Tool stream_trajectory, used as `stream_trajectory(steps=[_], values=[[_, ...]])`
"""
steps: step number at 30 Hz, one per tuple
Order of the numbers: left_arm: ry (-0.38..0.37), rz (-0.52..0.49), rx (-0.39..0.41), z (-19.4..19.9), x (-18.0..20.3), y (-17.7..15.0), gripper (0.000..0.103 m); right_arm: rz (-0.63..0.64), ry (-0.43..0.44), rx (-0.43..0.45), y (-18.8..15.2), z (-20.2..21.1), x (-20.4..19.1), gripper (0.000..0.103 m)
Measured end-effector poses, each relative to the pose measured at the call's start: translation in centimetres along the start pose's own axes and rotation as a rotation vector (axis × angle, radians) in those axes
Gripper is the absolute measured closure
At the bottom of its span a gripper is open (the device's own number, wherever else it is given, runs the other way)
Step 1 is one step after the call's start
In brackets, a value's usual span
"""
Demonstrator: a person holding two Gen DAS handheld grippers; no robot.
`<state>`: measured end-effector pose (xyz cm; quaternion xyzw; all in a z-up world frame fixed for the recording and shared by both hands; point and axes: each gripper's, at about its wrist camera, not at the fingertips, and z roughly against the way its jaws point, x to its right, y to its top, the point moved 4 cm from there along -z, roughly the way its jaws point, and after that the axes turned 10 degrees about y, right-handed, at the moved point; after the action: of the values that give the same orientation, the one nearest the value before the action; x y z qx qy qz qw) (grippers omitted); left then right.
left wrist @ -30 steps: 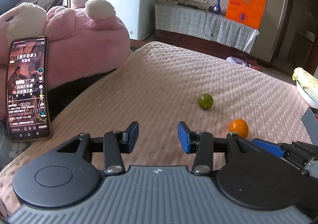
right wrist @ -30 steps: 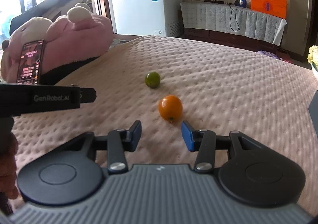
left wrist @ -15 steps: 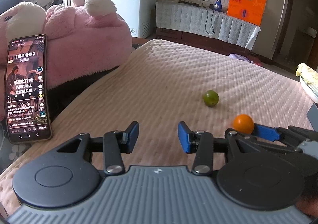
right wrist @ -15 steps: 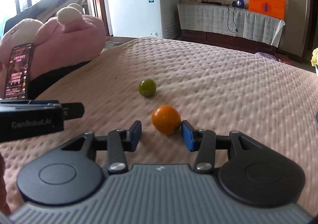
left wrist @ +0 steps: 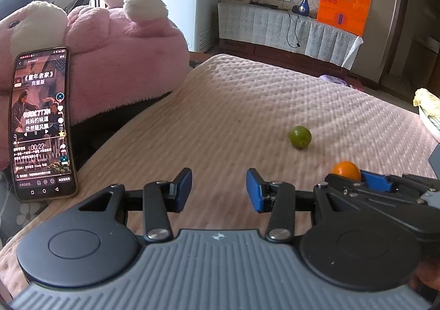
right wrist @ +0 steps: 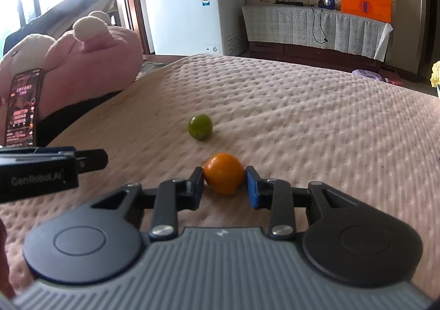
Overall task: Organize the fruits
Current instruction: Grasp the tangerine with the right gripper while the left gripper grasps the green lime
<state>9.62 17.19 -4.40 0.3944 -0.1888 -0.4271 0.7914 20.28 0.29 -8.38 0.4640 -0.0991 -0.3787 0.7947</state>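
Right tool [right wrist: 224, 184] gripping orange fruit [right wrist: 224, 173], underside hidden, left tool [left wrist: 219, 189] wide.

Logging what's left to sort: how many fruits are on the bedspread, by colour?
Orange fruit: 1, between the right gripper jaws
Green fruit: 1, lying free on the bedspread
Total: 2

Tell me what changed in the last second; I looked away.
The right hand-held gripper moved forward and closed its fingers on the orange fruit. The left hand-held gripper stayed open and empty; the green fruit stayed on the bedspread.
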Motion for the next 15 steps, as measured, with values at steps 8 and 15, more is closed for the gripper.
stream_trajectory(steps=[8, 15], values=[[-0.055, -0.057, 0.032, 0.0, 2.8, 0.6, 0.053, 0.071, 0.019, -0.047, -0.7, 2.9, -0.9, 0.068], [-0.103, -0.1, 0.072, -0.3, 6.5, 1.3, 0.041, 0.13, 0.042, -0.097, -2.2, 5.4, -1.1, 0.068]])
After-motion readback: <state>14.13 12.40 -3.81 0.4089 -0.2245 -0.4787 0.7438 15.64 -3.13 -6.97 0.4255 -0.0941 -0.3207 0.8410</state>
